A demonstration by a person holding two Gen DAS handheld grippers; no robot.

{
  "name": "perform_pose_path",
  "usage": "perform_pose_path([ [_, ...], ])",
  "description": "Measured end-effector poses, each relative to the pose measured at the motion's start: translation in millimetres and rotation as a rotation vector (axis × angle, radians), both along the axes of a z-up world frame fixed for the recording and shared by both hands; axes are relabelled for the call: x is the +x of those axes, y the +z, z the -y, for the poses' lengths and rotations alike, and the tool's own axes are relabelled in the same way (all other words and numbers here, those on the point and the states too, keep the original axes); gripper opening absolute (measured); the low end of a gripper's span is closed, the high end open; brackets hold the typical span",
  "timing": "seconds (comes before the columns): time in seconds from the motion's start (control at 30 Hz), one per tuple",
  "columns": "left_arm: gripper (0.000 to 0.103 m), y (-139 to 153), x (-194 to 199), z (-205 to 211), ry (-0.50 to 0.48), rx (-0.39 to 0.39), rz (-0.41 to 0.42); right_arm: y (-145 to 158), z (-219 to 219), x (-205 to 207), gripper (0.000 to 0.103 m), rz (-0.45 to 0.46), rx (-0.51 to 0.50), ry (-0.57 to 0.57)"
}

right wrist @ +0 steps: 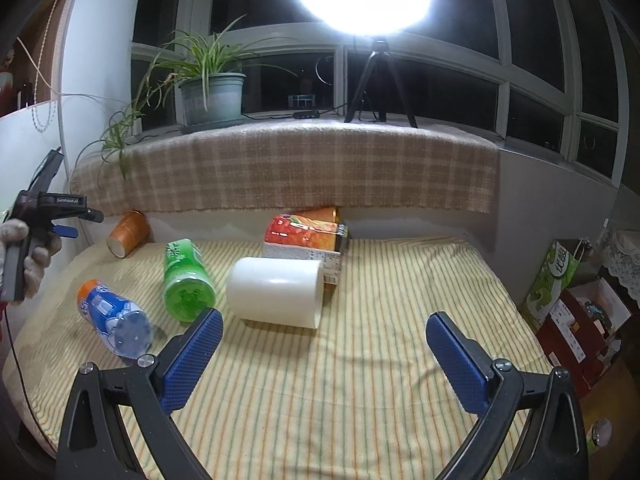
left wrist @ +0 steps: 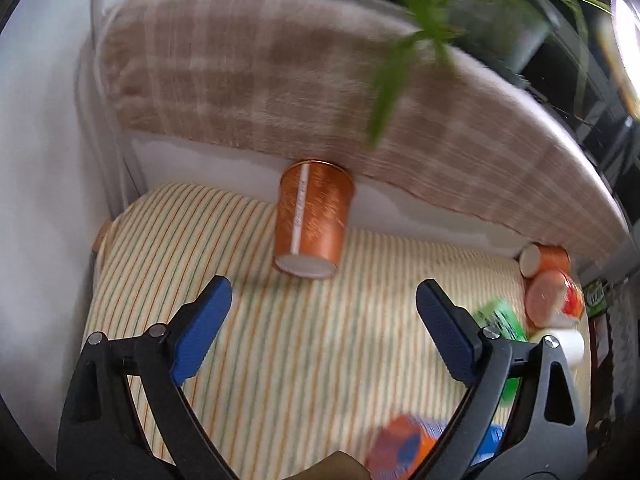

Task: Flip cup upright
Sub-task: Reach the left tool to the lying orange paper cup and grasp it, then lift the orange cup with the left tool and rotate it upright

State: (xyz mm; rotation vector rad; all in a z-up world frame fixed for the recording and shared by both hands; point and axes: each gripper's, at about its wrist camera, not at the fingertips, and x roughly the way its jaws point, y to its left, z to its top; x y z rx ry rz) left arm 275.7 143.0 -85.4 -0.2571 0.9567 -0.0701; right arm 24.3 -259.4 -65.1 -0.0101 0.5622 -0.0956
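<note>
An orange paper cup (left wrist: 314, 220) lies tipped on the striped cloth (left wrist: 280, 360), its white base toward me and its rim against the back wall. It also shows in the right wrist view (right wrist: 128, 233) at the far left. My left gripper (left wrist: 324, 304) is open and empty, a short way in front of the cup; in the right wrist view it (right wrist: 66, 226) is held by a gloved hand at the left edge. My right gripper (right wrist: 324, 340) is open and empty over the striped cloth (right wrist: 360, 380), near a white cup (right wrist: 276, 291) lying on its side.
A green bottle (right wrist: 185, 280) and a blue bottle (right wrist: 116, 320) lie on the cloth. An orange-red carton on a box (right wrist: 306, 240) sits by the back wall. A plaid blanket (right wrist: 288, 168), potted plant (right wrist: 212, 92) and ring-light tripod (right wrist: 378, 84) line the sill. Boxes (right wrist: 580, 320) stand at right.
</note>
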Motion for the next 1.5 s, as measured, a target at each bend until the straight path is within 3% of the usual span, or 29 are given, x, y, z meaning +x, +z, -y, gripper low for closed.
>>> perform_pose_path([
  [0.37, 0.089, -34.7, 49.6, -13.4, 0.009, -0.091, -0.088, -8.1, 16.3, 2.4, 0.103, -0.037, -0.006, -0.043],
  [0.53, 0.088, -42.8, 63.6, -9.3, 0.000, -0.094, -0.101, -10.3, 15.4, 6.8, 0.103, -0.044, -0.001, -0.039],
  [0.87, 0.062, -65.3, 81.1, -1.4, 0.000, -0.110, -0.148, -13.3, 13.9, 11.8, 0.103, -0.056, -0.003, -0.037],
  [1.3, 0.061, -45.6, 50.6, -25.0, 0.021, -0.110, -0.113, -13.2, 9.6, 10.7, 0.103, -0.046, 0.006, -0.023],
  [1.5, 0.061, -40.8, 15.5, -28.6, 0.031, -0.100, -0.090, -8.9, 7.4, 3.4, 0.103, -0.031, 0.006, -0.012],
])
